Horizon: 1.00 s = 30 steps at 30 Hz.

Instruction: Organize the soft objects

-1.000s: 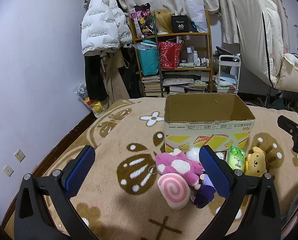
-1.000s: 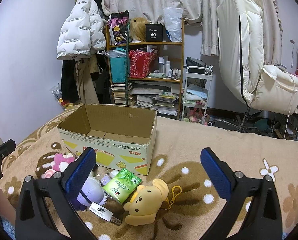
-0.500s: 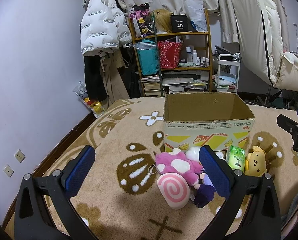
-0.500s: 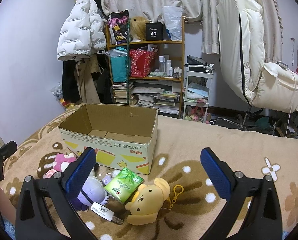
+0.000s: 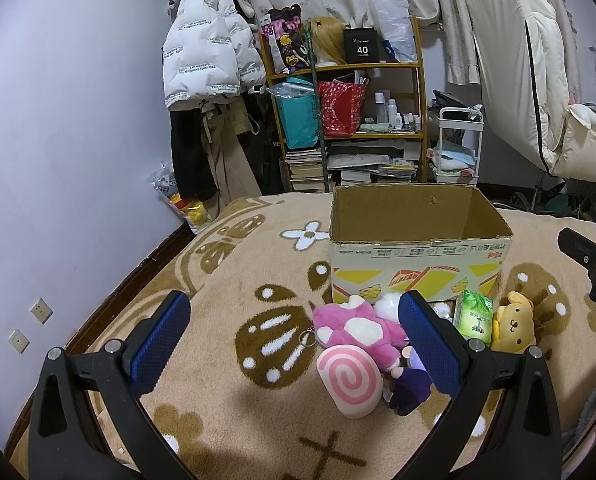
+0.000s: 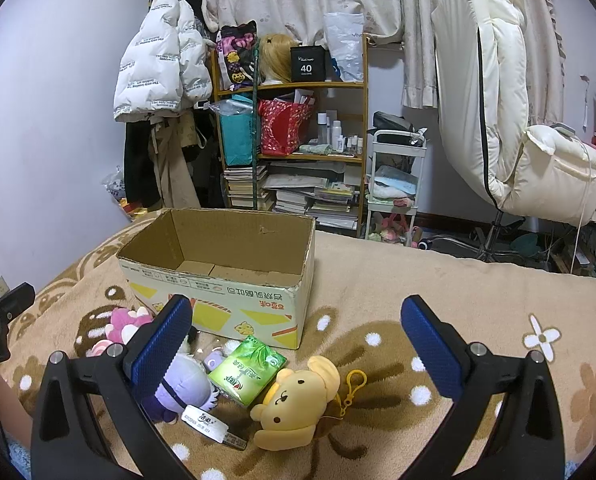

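Note:
An open, empty cardboard box (image 5: 418,258) (image 6: 217,292) stands on the patterned blanket. In front of it lie soft toys: a pink and white plush (image 5: 358,330) (image 6: 125,322), a pink spiral cushion (image 5: 350,380), a purple plush (image 5: 410,386) (image 6: 177,388), a green tissue pack (image 5: 476,316) (image 6: 247,370) and a yellow dog plush (image 5: 514,326) (image 6: 298,400). My left gripper (image 5: 293,336) is open and empty, above the blanket, left of the toys. My right gripper (image 6: 295,344) is open and empty above the yellow dog.
The brown blanket (image 5: 225,288) covers a bed along the left wall (image 5: 57,160). Behind stand a cluttered shelf (image 5: 350,120), a white trolley (image 6: 398,184), hanging coats (image 5: 205,64) and a white chair (image 6: 518,128).
Both grippers have barely moved; the views have shifted slightly. Nothing was grasped or released.

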{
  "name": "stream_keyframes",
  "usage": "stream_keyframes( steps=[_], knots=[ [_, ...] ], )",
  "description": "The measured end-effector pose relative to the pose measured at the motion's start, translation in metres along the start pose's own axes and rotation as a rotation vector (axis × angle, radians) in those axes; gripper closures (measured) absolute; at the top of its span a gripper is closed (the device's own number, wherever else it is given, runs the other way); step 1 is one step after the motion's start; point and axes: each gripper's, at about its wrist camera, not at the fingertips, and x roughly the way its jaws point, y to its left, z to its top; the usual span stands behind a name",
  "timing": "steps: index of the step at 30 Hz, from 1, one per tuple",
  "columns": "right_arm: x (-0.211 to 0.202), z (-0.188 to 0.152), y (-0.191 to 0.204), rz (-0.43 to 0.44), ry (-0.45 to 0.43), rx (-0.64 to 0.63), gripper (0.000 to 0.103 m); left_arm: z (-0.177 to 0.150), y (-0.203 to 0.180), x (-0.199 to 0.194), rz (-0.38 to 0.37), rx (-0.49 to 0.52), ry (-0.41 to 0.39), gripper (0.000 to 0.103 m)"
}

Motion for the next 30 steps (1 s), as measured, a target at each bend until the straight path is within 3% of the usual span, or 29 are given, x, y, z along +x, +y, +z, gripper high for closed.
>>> stream_keyframes(
  steps=[30],
  knots=[
    [0.0019, -0.0015, -0.0003, 0.001, 0.004, 0.000, 0.000, -0.0047, 0.0011, 0.0076, 0.008, 0.007, 0.029, 0.000]
  ],
)
